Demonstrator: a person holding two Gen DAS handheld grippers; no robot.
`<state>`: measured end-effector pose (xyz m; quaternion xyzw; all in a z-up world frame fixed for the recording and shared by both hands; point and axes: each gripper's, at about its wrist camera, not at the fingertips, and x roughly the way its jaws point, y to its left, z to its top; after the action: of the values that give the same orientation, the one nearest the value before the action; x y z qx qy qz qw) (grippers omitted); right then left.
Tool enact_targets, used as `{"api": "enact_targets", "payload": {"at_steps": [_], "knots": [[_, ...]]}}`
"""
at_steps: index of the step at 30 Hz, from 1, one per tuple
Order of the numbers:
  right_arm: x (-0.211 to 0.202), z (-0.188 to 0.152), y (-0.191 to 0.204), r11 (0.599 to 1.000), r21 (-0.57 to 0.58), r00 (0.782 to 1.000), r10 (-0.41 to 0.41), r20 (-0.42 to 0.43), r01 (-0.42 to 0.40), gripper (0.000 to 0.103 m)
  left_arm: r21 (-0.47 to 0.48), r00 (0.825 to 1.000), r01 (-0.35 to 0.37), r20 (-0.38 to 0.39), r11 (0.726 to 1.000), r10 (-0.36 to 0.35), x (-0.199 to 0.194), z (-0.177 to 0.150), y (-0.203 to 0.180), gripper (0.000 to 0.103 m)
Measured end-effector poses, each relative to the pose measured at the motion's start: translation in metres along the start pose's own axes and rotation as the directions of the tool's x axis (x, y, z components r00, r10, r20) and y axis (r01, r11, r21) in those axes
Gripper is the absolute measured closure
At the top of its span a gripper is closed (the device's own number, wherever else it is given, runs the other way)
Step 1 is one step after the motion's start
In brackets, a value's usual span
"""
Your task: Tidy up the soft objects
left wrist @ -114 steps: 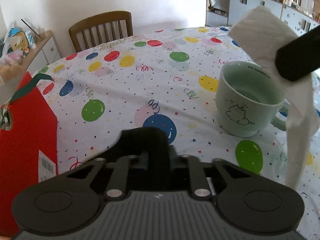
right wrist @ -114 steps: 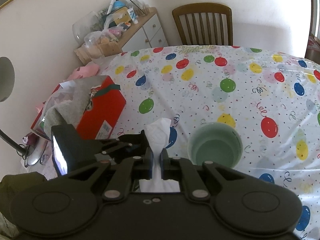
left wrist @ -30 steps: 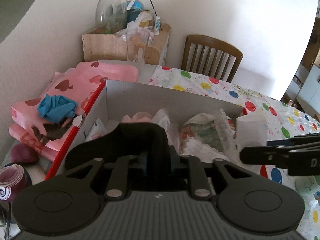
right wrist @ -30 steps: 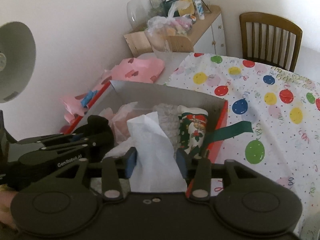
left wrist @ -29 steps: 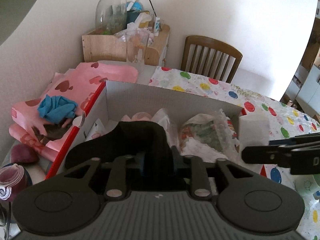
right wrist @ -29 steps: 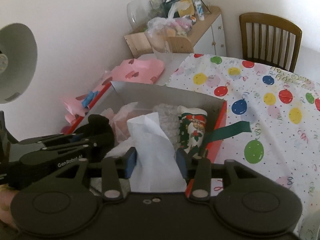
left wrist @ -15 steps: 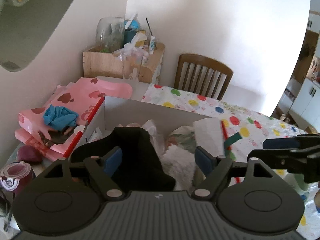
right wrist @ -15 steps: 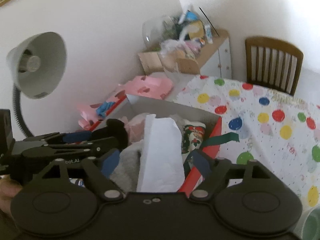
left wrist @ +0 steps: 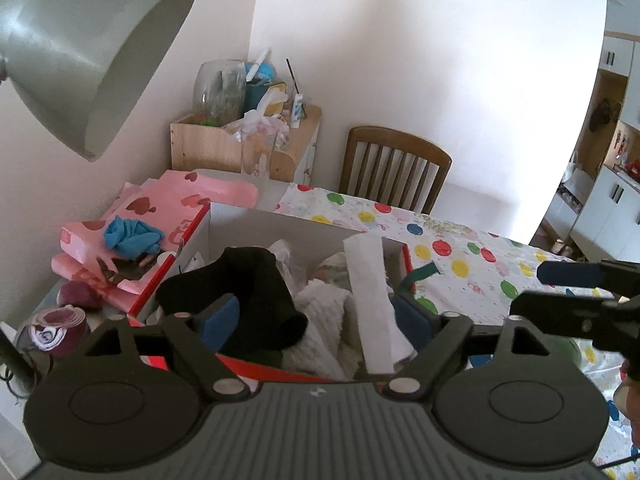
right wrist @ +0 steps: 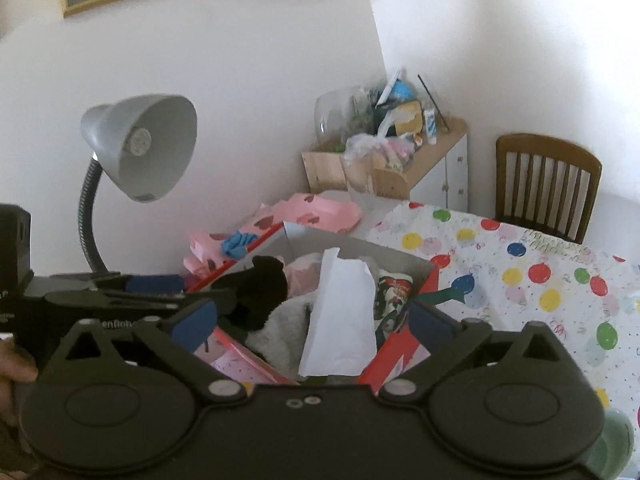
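A red gift box (left wrist: 405, 254) (right wrist: 404, 354) with grey inner walls holds soft things. A black cloth (left wrist: 248, 292) (right wrist: 262, 290) lies on its left side, beside a fluffy white cloth (left wrist: 320, 316) (right wrist: 280, 332). A white tissue (left wrist: 370, 300) (right wrist: 344, 316) stands tilted in the box. My left gripper (left wrist: 316, 318) hovers above and behind the box with its jaws opening; the black cloth shows between the pads, which do not press it. My right gripper (right wrist: 312, 322) is also opening, and the tissue stands free between its blue pads.
A grey desk lamp (right wrist: 148, 148) hangs close at the upper left. Pink heart-print bags (left wrist: 160, 208) with a blue cloth (left wrist: 132, 236) lie left of the box. A balloon tablecloth (right wrist: 540, 272), a wooden chair (left wrist: 396, 168) and a cluttered cabinet (right wrist: 400, 160) are beyond. A green mug (right wrist: 616, 436) sits at the lower right.
Both grippers opened wide, letting go of the black cloth and the tissue, which stayed in the box. Both hands drew back and rose, bringing the lamp into view.
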<state>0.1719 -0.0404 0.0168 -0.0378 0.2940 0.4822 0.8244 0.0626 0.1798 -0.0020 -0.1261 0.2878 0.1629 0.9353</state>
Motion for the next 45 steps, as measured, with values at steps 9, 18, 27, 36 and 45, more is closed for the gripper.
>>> {"api": "enact_targets", "payload": {"at_steps": [9, 18, 27, 36, 45], "knots": [[-0.031, -0.01, 0.002, 0.999, 0.005, 0.997, -0.041, 0.064, 0.041, 0.0, 0.005, 0.999, 0.023, 0.023, 1.0, -0.024, -0.03, -0.009, -0.016, 0.0], [-0.052, -0.032, 0.011, 0.991, -0.014, 0.985, -0.133, 0.114, 0.135, 0.0, 0.054, 0.999, -0.001, 0.045, 0.999, -0.002, -0.048, -0.017, -0.033, 0.0], [-0.06, -0.049, 0.012, 0.982, 0.057, 0.978, -0.187, 0.094, 0.182, 0.0, 0.046, 0.998, 0.042, 0.053, 0.998, -0.045, -0.063, -0.023, -0.041, 0.0], [-0.065, -0.05, 0.008, 0.97, 0.077, 0.967, -0.236, 0.098, 0.229, 0.0, 0.054, 0.996, 0.067, 0.059, 0.996, -0.07, -0.071, -0.026, -0.048, 0.0], [-0.066, -0.052, 0.01, 0.967, 0.068, 0.963, -0.253, 0.095, 0.247, 0.0, 0.045, 0.995, 0.085, 0.045, 0.995, -0.087, -0.072, -0.025, -0.045, 0.0]]}}
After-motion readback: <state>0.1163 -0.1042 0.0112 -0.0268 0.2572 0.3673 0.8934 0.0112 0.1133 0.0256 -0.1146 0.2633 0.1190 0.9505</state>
